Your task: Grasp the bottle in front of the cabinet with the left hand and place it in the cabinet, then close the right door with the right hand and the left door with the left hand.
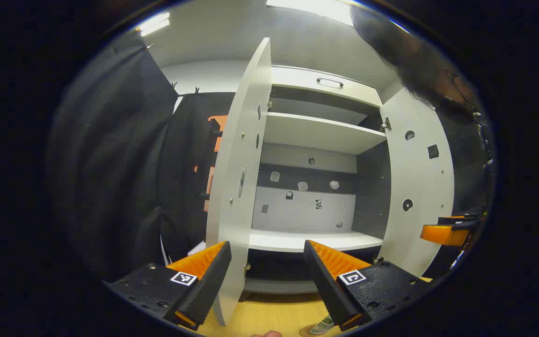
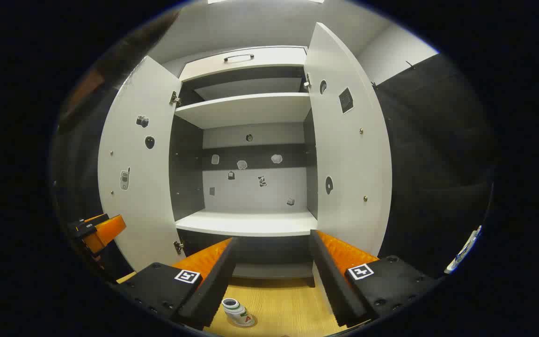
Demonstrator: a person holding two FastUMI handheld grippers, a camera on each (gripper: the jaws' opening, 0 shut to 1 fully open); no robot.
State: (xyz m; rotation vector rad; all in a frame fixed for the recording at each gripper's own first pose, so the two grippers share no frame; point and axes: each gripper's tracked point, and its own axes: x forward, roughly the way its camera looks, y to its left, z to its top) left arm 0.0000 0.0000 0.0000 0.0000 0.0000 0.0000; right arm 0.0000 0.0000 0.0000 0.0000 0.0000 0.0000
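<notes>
1. Place: staged recording booth, not a lived-in home.
2. Evidence: black cloth walls point(image 2: 438, 154); white cabinet point(image 2: 251, 112) with stickers; wooden tabletop point(image 2: 283, 304); ceiling strip lights point(image 1: 153, 23).

One cabinet point(image 2: 251, 224), two open doors: left door point(image 2: 134, 178), right door point(image 2: 349, 140). One bottle point(image 2: 236, 310) on floor. Two shelves. One drawer point(image 2: 244, 58).

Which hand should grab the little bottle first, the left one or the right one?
Left, probably. The bottle stands on the wooden floor before the open cabinet, and it shows low beside the left gripper, whose fingers are spread and empty. The right gripper seems better kept free for its door.
</notes>
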